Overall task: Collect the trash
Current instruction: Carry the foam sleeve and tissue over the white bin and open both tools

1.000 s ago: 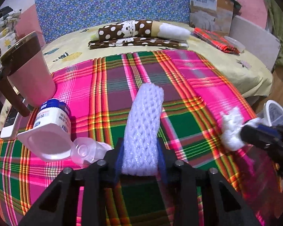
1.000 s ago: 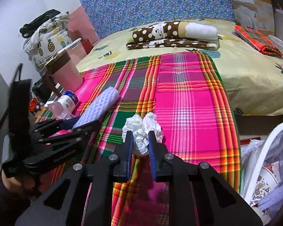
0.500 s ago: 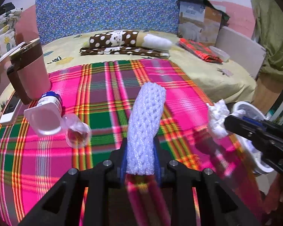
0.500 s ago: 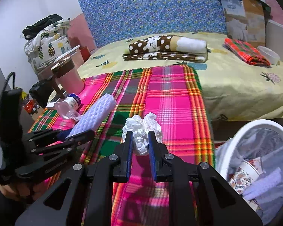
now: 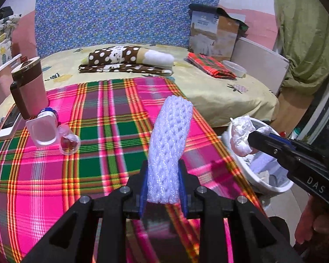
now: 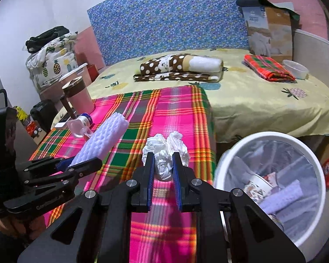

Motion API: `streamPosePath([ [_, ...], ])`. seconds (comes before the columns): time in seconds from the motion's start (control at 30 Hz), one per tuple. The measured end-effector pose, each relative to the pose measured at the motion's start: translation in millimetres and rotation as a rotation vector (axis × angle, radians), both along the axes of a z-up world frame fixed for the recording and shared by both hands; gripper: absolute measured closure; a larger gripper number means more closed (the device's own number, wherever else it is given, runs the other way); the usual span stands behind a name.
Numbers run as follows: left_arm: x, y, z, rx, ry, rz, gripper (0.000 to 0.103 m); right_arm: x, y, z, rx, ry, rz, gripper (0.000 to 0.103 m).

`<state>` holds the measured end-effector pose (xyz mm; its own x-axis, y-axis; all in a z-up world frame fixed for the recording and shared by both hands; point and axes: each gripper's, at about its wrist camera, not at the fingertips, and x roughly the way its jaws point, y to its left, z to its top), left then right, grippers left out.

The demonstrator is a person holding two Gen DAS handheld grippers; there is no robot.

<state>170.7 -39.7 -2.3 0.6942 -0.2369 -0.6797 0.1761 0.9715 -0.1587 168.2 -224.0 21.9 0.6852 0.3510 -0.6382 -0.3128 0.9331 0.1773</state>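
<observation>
My left gripper [image 5: 163, 171] is shut on a white foam net sleeve [image 5: 171, 144], which sticks up and forward above the plaid cloth [image 5: 98, 131]. In the right wrist view the same sleeve [image 6: 105, 138] and left gripper [image 6: 81, 162] sit at the left. My right gripper [image 6: 162, 160] is shut on a crumpled white tissue wad [image 6: 163, 153]. A white trash bin [image 6: 272, 134] stands just right of it, with paper cups and foam inside. From the left wrist view the tissue wad [image 5: 241, 133] hangs over the bin's rim [image 5: 265, 186].
On the cloth's left side lie an overturned white bottle [image 5: 45, 129] and a clear plastic cup [image 5: 69, 141], beside a pink mug [image 5: 30, 87] and a phone [image 5: 8, 125]. Folded blankets [image 5: 125, 59] and a cardboard box [image 5: 215, 35] sit farther back on the bed.
Both grippers have risen and moved right towards the bin, each still gripping its load. The bin has come further into both views.
</observation>
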Motion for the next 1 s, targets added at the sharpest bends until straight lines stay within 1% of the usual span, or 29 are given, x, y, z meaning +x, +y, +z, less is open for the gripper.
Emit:
streamPosePath([
  [0.27,-17.1,-29.7,7.9,-0.007,-0.013,-0.059,0.078,-16.0,-20.8,4.4,-0.007,-0.022,-0.043,0.085],
  [0.5,-23.6,-58.8,11.6,-0.001,-0.018,-0.111,0.078,-22.6,-39.6,3.7,-0.008,-0.027,-0.088,0.085],
  [0.73,-21.1,-86.2,10.6,0.009,-0.012,-0.162,0.078,-29.2,-60.2,0.3,-0.006,-0.025,-0.131,0.085],
  [1.0,-14.1,-118.4,2.6,0.024,0.009,-0.220,0.078,-30.9,-88.1,-9.0,0.000,-0.003,-0.185,0.085],
])
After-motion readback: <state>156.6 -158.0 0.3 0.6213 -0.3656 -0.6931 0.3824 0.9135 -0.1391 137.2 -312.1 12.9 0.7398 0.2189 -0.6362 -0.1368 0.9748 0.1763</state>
